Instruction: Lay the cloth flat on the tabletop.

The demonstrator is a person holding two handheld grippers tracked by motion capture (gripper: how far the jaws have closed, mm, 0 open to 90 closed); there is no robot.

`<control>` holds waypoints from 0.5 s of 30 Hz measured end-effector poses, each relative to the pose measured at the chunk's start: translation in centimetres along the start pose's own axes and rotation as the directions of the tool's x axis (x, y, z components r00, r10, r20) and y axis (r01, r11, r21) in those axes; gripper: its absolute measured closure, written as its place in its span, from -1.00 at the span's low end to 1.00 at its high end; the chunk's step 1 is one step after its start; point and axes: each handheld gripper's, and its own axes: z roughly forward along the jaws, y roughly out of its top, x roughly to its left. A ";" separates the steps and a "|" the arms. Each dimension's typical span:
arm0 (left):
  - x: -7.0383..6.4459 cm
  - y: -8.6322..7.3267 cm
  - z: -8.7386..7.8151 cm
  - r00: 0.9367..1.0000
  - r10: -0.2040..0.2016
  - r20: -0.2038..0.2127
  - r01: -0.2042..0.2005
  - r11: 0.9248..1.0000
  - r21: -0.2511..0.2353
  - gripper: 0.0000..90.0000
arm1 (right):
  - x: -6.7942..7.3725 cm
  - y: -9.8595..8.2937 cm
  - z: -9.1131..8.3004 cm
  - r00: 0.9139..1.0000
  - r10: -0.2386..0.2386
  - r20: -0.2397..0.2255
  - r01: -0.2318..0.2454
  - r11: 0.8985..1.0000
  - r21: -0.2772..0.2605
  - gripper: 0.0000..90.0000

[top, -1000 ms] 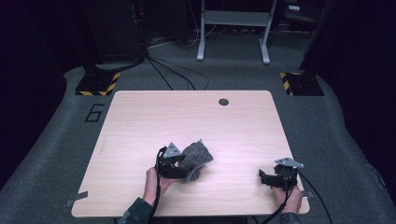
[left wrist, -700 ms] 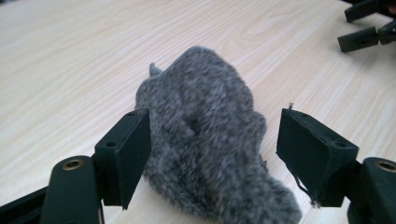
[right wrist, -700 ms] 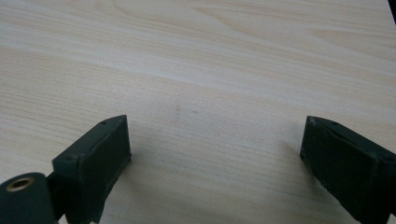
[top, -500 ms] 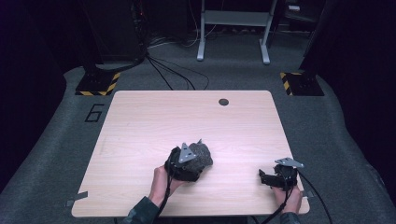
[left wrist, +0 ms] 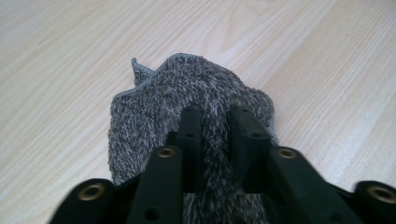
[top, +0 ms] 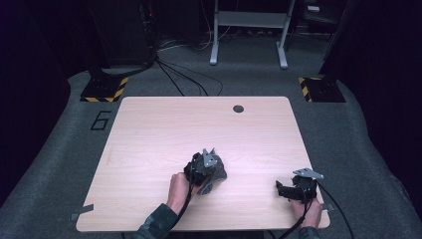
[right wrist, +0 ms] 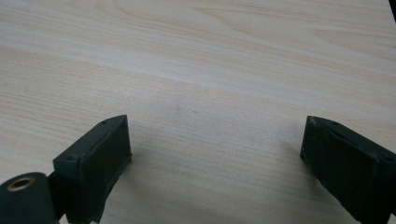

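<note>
The left gripper [top: 211, 172] sits near the middle of the bench [top: 164, 129], toward its near edge, its 2 fingers [left wrist: 191, 135] pinching a fold of the grey cloth [left wrist: 154, 112]. The cloth is bunched under and around the gripper, resting on the wood. The right gripper [top: 288, 190] rests at the near right corner, well apart from the cloth, its 2 fingers [right wrist: 98, 158] spread wide over bare wood.

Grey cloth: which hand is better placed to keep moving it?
Left. The left tongs are shut on the grey cloth, while the right tongs sit open over bare table, well apart from it.
</note>
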 end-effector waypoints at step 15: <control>3.9 -2.6 -4.6 0.976 -0.209 0.063 0.218 0.951 -0.218 0.80 | 0.0 0.0 0.0 1.000 0.000 -0.002 0.000 1.000 0.002 -0.81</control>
